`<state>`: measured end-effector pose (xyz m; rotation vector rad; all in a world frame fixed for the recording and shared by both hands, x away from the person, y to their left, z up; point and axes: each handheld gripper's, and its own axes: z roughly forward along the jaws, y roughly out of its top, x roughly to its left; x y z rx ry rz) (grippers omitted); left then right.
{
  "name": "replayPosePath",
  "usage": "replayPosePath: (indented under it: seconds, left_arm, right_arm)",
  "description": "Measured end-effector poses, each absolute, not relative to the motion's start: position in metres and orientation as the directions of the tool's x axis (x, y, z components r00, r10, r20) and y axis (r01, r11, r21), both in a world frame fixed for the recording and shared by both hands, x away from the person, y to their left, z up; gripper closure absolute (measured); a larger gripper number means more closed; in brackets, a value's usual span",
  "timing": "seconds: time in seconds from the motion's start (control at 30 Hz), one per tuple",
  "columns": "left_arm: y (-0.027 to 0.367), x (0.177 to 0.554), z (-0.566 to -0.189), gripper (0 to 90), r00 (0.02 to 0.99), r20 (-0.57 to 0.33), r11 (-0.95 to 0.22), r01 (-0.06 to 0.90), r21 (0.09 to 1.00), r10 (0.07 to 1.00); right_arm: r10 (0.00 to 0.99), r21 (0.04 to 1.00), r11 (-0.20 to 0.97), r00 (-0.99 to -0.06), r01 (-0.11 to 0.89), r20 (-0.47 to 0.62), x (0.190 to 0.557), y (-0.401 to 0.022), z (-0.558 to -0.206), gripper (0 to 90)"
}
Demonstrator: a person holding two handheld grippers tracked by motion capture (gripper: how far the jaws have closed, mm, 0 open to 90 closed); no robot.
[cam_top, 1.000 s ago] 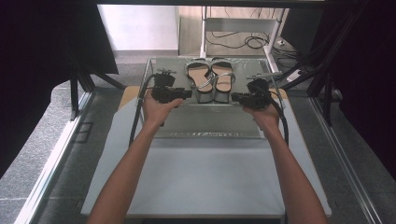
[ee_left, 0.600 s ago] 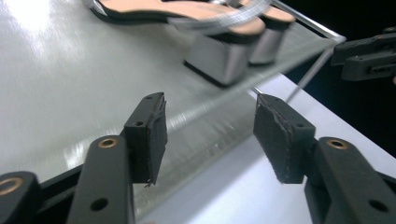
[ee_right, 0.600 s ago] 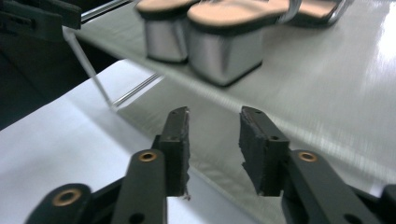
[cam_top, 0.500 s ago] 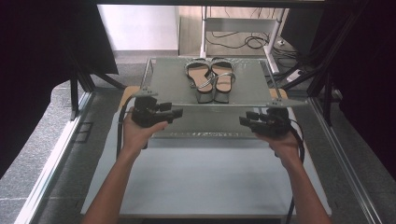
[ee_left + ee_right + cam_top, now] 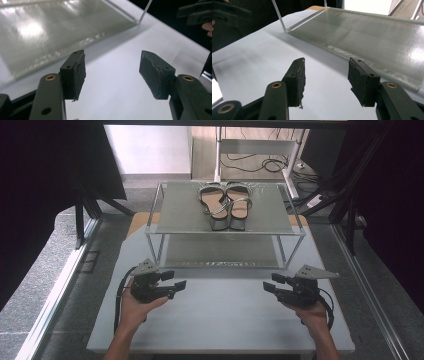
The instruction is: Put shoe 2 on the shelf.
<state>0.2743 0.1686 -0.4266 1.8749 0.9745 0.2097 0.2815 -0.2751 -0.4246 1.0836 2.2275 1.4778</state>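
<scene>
Both sets of jaws stand wide with nothing between them, and both have just been opening. The left gripper hovers over the near left part of the white table, its pads parted above bare tabletop. The right gripper hovers over the near right part, its pads likewise apart over white surface. The 2 tips point inward at each other, well apart. In the left gripper view the right gripper shows far off at top right. Just beyond both stands the 2-tier shelf rack, its lower mesh shelf near the fingertips, not touching them. On its upper shelf, toward the back, sits the pair of sandals, side by side, well apart from both hands
</scene>
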Motion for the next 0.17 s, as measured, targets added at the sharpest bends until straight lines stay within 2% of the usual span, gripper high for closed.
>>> replayPosePath:
  seconds: [0.17]
  left_arm:
    - [0.1714, 0.2732, -0.4317, 37.3, 0.662, -0.263, -0.204, 0.54, 0.816, 0.702]
  right_arm:
    - [0.707, 0.886, 0.187, -0.684, 0.424, 0.178, 0.2732, -0.2757, -0.4329, 45.1]
